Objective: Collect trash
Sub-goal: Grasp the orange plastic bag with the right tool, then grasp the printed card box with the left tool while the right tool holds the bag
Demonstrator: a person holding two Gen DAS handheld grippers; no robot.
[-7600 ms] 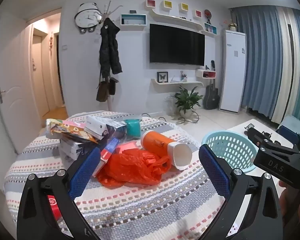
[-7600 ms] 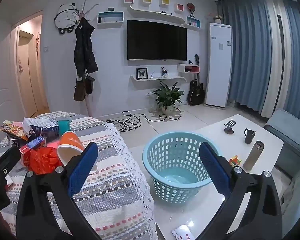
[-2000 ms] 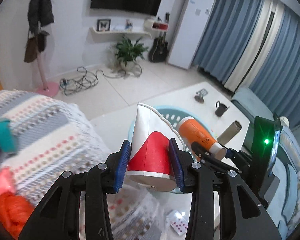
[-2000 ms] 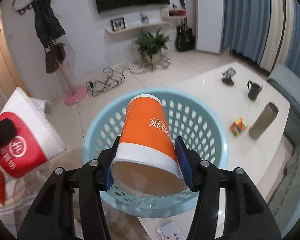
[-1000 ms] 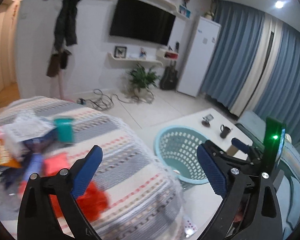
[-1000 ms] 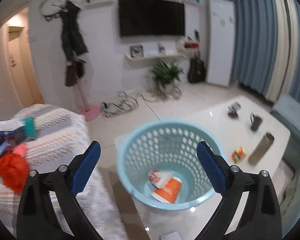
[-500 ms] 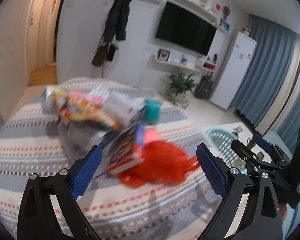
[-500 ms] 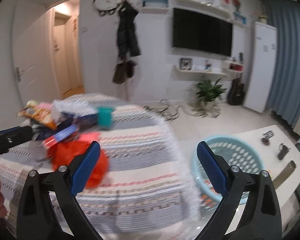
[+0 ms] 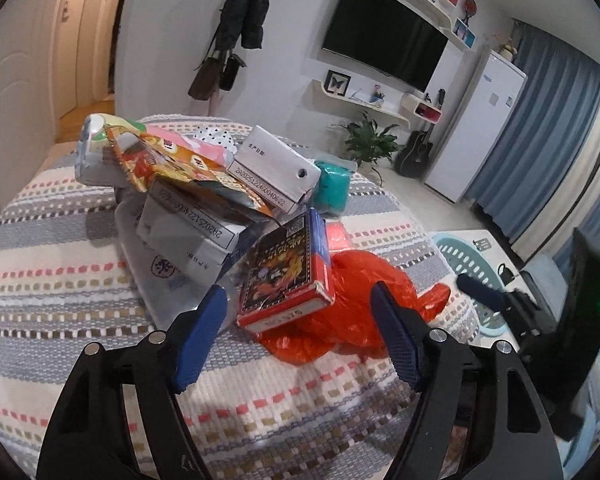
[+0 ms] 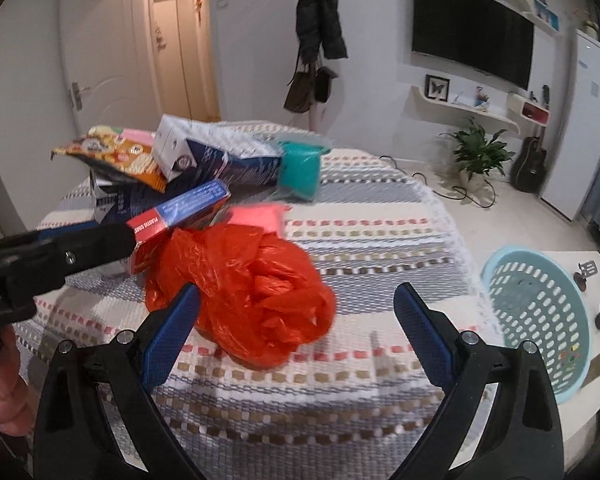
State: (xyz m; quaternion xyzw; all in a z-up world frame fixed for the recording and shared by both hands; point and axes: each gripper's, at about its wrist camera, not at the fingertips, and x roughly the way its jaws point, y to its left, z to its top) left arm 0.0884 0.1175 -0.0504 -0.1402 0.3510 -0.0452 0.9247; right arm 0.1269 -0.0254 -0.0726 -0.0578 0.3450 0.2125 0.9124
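Both grippers are wide open and hold nothing. The left gripper (image 9: 298,330) hangs over the striped table (image 9: 80,292), with a red card box (image 9: 286,280) just past its tips. The right gripper (image 10: 296,332) points at a red bag (image 10: 252,280). Behind them sits a pile of boxes (image 9: 204,216) and snack bags (image 9: 168,164). The blue basket (image 10: 540,312) stands far right.

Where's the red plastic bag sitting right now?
The red plastic bag lies on the striped tablecloth, in front of the open right gripper and just right of the red card box in the left wrist view.
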